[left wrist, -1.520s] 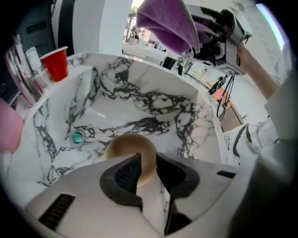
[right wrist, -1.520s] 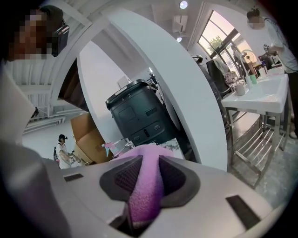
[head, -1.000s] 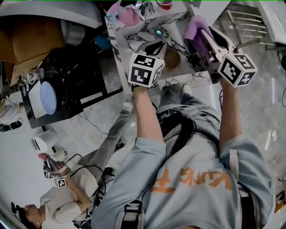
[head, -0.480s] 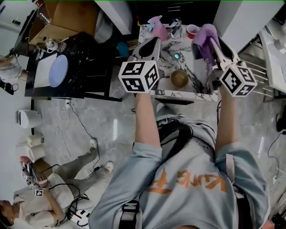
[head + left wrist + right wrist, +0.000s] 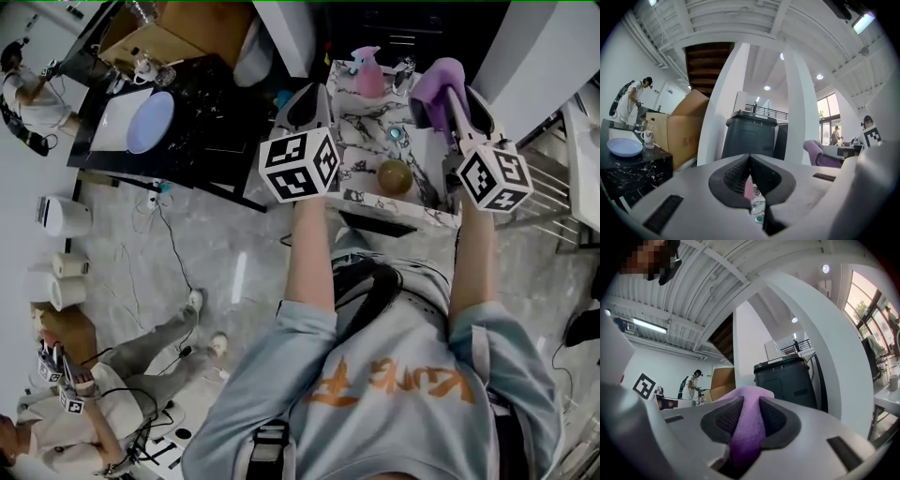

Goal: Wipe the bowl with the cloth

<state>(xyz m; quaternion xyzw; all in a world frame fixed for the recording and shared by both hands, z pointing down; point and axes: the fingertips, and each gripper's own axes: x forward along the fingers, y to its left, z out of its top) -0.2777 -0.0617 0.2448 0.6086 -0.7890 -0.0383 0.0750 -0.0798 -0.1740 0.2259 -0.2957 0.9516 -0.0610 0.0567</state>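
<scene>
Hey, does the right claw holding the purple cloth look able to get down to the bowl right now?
Probably yes. The bowl sits uncovered on the marble table close beside the right claw, which grips the cloth; nothing stands between them.

The cloth (image 5: 431,89) shows only its upper fold in the head view, the rest sunk between the right gripper's (image 5: 749,408) jaws; in the right gripper view it fills the gap and blocks whatever lies straight ahead; both marker cubes cover parts of the marble table (image 5: 361,122); the left gripper (image 5: 749,161) view leaves only a slit under its closed tips, with a pink sliver and what may be a bottle (image 5: 758,206); a teal thing (image 5: 395,134) near the bowl (image 5: 395,176) is too small to name; the head view's lower-left edge cuts off a seated person (image 5: 66,431).
</scene>
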